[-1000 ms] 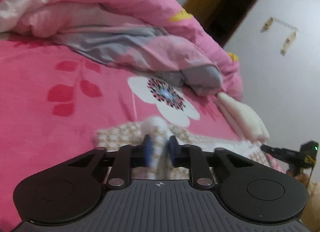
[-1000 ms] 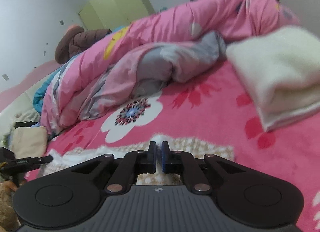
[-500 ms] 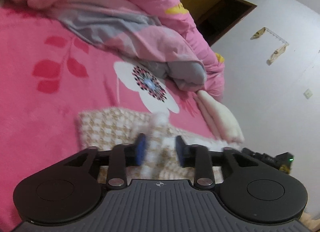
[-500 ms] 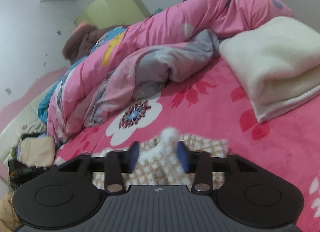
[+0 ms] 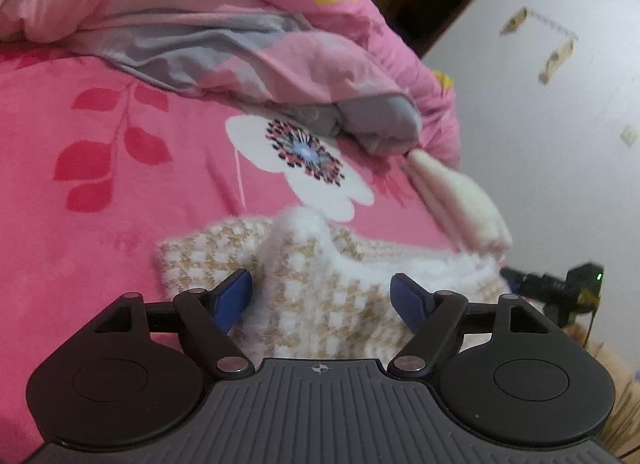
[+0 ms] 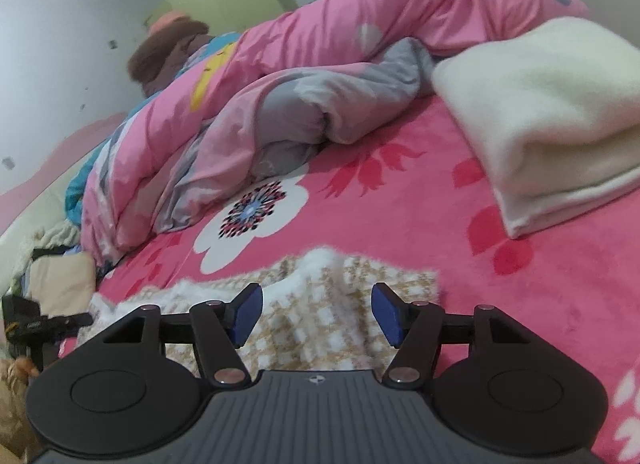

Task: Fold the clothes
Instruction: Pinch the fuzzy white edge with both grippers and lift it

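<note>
A fuzzy white and tan houndstooth garment point(image 5: 320, 284) lies on the pink flowered bed sheet point(image 5: 80, 224), with a raised fold at its far edge. My left gripper point(image 5: 320, 296) is open, its blue pads either side of the garment, holding nothing. In the right wrist view the same garment point(image 6: 312, 304) lies under my right gripper point(image 6: 316, 312), which is open too and grips nothing.
A bunched pink and grey quilt point(image 5: 240, 36) lies across the back of the bed. A folded cream blanket point(image 6: 552, 112) sits at the right, seen edge-on in the left wrist view point(image 5: 460, 200). The other gripper point(image 5: 560, 288) shows at the bed's edge. Clothes pile at far left point(image 6: 56, 276).
Both grippers were shut on the garment's raised edge a second ago. Both have opened wide and let it go; the garment has dropped onto the bed.
</note>
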A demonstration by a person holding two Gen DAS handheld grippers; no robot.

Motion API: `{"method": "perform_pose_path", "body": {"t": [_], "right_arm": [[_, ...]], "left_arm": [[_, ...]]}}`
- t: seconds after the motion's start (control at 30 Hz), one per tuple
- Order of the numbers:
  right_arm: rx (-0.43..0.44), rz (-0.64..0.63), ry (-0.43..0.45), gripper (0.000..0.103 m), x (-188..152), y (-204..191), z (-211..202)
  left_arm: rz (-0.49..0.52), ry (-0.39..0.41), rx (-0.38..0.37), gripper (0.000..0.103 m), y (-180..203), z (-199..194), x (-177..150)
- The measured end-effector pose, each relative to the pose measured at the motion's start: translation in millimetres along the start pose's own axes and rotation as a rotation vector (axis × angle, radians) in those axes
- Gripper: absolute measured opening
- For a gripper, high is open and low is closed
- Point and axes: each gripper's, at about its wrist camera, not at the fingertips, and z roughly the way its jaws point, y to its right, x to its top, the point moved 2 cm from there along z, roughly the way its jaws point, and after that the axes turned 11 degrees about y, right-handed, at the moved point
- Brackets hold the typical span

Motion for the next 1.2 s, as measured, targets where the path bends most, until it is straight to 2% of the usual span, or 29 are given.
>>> {"method": "perform_pose_path", "body": {"t": [0.03,0.07,0.1,0.13,0.17,0.2,0.23,0.3,0.47,0.63,0.9,1.2], "right_arm": [[-0.007,-0.021,-0.014,0.057,-1,-2,3],[-0.014,-0.042,-0.028,0.050,-3,-5,6],[-0.021,-0.073,-0.036,0.042,-5,-9,8],[-0.030,-0.105,-0.043,0.037,-7,-14,9],[-0.050,-0.141,-0.043,0.033,-9,-18,10],[-0.062,-0.166,-0.031,0.024,-9,-22,7],[-0.074,-0.190,-0.019,0.013,-9,-26,5],[-0.083,-0.226,0.017,0.009,-7,-34,-3],[-0.105,-0.307,0.145,0.008,0,-57,-30],[-0.120,-0.330,0.196,0.008,11,-63,-36],[-0.125,-0.338,0.214,0.008,25,-60,-19],[-0.155,-0.322,0.155,0.007,30,-39,17]], "left_arm": [[0.022,-0.001,0.003,0.072,2,1,0],[0.044,-0.002,0.006,0.066,4,3,0],[0.065,0.000,0.009,0.055,6,4,1],[0.087,0.005,0.011,0.048,9,4,1],[0.106,0.009,0.015,0.036,11,4,1],[0.122,0.010,0.020,0.026,13,4,1],[0.142,0.012,0.029,0.021,16,4,0],[0.202,0.029,0.050,0.013,25,2,-2],[0.281,0.102,0.071,0.011,45,-12,1],[0.312,0.133,0.076,0.011,52,-15,11],[0.346,0.142,0.072,0.010,50,-1,29],[0.301,0.087,0.085,0.011,29,27,34]]}}
